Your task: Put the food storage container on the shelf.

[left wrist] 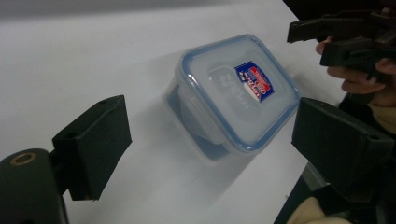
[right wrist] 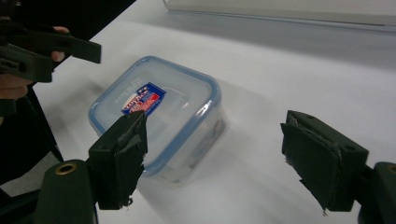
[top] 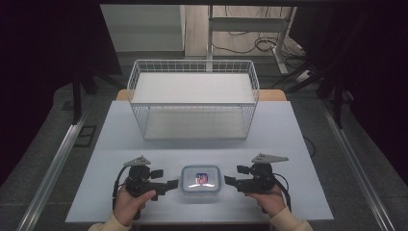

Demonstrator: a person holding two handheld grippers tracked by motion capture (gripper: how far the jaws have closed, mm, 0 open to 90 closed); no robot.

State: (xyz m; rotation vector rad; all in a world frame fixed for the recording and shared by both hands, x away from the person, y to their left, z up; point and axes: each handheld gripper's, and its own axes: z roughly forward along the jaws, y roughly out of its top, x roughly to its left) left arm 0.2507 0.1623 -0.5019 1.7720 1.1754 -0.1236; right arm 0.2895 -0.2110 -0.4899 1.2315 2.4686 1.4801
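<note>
A clear plastic container (top: 201, 180) with a blue-rimmed lid and a red-and-blue label sits closed on the white table near its front edge. My left gripper (top: 173, 184) lies just left of it, jaws pointing at its side, open and not touching. My right gripper (top: 227, 181) mirrors this on the right side, also open. In the left gripper view the container (left wrist: 238, 93) lies ahead between the wide-apart pads (left wrist: 93, 144), with the right gripper (left wrist: 336, 42) beyond it. In the right gripper view the container (right wrist: 154, 116) sits off the left pad (right wrist: 119, 158), untouched.
A white wire basket (top: 192, 101) with a pale bottom stands at the back middle of the table (top: 120, 139). Bare tabletop lies between basket and container. Dark curtains, floor rails and a desk frame with cables surround the table.
</note>
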